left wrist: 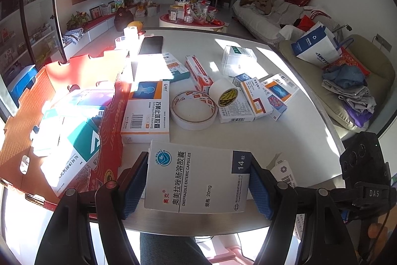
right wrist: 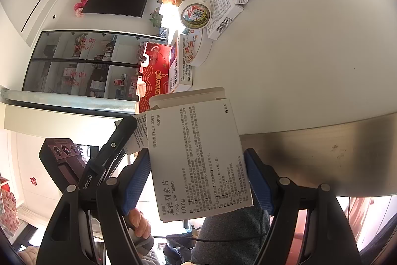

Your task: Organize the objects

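White omeprazole box [left wrist: 196, 180] was clamped flat between blue fingers [left wrist: 135, 188] above the desk edge [left wrist: 248, 140], white repaglinide box [right wrist: 198, 165] with open flap likewise gripped, other medicine boxes [left wrist: 146, 111] and two tape rolls [left wrist: 193, 109] lay scattered, red carton [left wrist: 82, 81] held several boxes.

Left tool [left wrist: 198, 186] clamps omeprazole box [left wrist: 196, 180] above table [left wrist: 285, 140], beside red carton [left wrist: 74, 76].

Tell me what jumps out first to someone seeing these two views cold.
Each gripper is clamped on a medicine box: the left gripper holds a white omeprazole box over the table's near edge, and the right gripper holds a repaglinide box with its end flap open. Beyond them, more medicine boxes and two tape rolls clutter the white table, and a red cardboard tray on the left already holds a few boxes.
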`<state>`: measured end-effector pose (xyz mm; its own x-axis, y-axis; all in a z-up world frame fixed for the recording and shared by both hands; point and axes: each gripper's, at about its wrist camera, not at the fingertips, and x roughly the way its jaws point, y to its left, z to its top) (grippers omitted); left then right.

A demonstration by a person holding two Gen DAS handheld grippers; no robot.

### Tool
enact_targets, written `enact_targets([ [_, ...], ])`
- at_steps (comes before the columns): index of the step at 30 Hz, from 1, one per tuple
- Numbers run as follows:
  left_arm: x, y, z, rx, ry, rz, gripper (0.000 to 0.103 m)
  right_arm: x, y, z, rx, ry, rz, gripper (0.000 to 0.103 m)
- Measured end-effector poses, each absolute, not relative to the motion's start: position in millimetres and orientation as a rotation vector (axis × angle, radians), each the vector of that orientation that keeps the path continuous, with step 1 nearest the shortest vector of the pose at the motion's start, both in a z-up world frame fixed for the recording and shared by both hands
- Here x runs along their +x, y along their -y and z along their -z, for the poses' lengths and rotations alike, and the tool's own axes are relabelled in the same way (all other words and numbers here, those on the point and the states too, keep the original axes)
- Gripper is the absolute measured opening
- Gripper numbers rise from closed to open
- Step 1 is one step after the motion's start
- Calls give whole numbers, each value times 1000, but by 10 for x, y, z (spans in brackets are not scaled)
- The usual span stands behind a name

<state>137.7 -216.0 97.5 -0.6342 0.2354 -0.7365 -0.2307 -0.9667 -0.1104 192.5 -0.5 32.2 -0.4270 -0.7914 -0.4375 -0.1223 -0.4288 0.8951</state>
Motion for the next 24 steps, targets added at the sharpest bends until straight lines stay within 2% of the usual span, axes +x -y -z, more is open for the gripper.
enact_targets([
  [24,1399,2140,-910,-1218,84,-2566,78,1922,-21,-280,1305,1327,1899,75],
])
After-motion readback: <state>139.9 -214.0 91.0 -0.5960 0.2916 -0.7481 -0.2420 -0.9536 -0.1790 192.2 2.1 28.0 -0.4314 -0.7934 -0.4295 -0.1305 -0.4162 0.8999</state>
